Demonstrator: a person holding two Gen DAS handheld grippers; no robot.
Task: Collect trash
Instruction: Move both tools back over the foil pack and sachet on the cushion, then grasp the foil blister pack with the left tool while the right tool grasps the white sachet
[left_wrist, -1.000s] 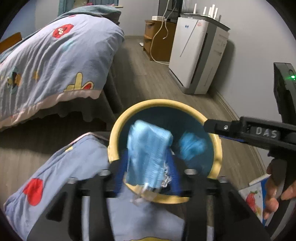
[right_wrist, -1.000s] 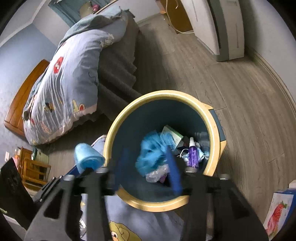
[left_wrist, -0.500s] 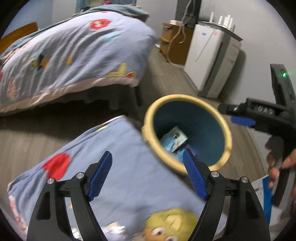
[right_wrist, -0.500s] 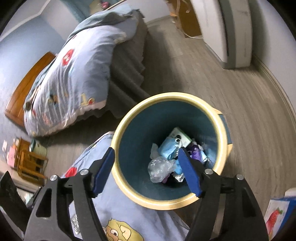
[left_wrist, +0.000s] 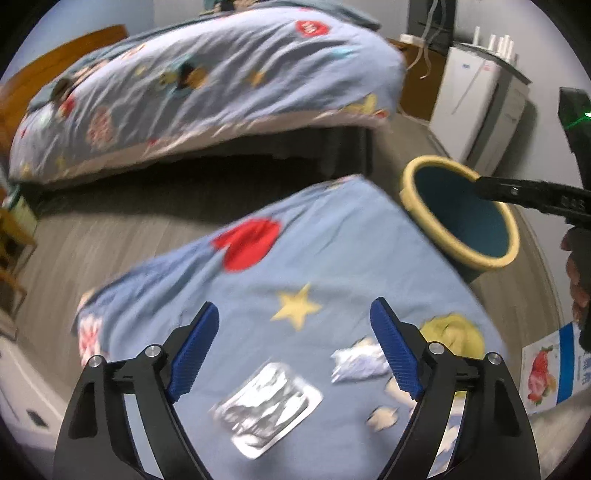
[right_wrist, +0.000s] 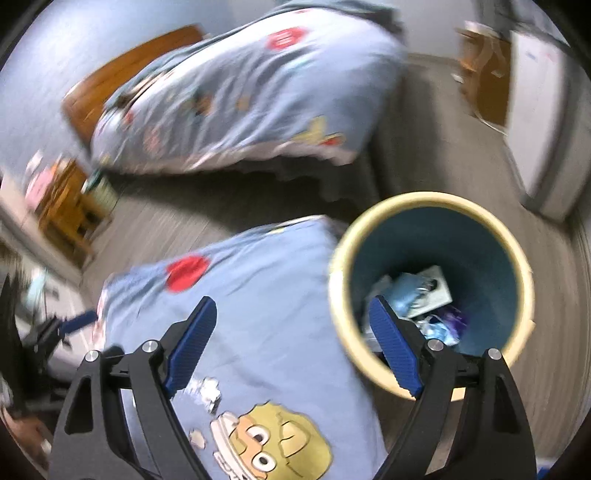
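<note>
Bedroom, wood floor (left_wrist: 110, 236), bed (left_wrist: 207, 81) far. Blue cloth (left_wrist: 332, 258) near, foil (left_wrist: 266, 402) and scraps (left_wrist: 356, 363) on it. Bin (right_wrist: 432, 291) right of cloth, trash inside. Left gripper (left_wrist: 295, 347) and right gripper (right_wrist: 291, 343) spread, just opened, nothing between jaws.

both tools (left_wrist: 295, 350) (right_wrist: 291, 347) just spread wide, empty.

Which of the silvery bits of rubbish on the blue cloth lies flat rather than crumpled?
The foil blister sheet, a flat rounded rectangle lying between the left gripper's open jaws. The crumpled foil scrap to its right is bunched up.
</note>
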